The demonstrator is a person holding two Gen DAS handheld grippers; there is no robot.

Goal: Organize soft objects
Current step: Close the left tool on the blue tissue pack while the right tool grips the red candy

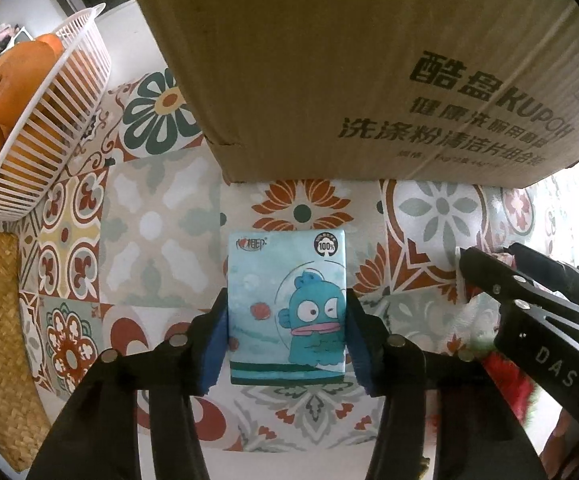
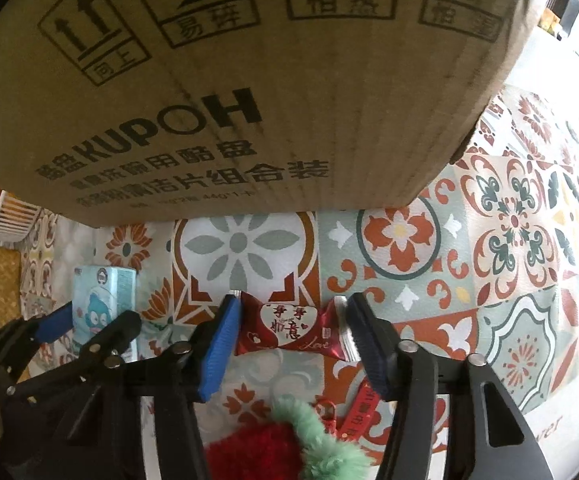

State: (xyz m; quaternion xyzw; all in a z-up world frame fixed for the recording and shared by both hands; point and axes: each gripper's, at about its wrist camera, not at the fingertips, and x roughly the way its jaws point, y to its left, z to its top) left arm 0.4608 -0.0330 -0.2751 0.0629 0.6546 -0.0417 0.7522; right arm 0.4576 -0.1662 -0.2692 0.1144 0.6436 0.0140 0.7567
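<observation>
A blue cartoon tissue pack [image 1: 286,306] is clamped flat on the tiled-pattern bench [image 1: 161,236] between the jaws of the left gripper [image 1: 287,336]. A red candy wrapper [image 2: 289,330] is bracketed by the right gripper [image 2: 293,340], jaws touching its crimped ends. Both lie just before a cardboard box [image 1: 349,68]. A basket of oranges [image 1: 37,120] is seen at left.

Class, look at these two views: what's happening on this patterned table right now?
A person works two hand-held tongs over the table, in front of a cardboard box. The left tongs clamp a blue cartoon tissue pack. The right tongs straddle a red candy wrapper, pads at its ends. A red-and-green plush lies nearby.
</observation>
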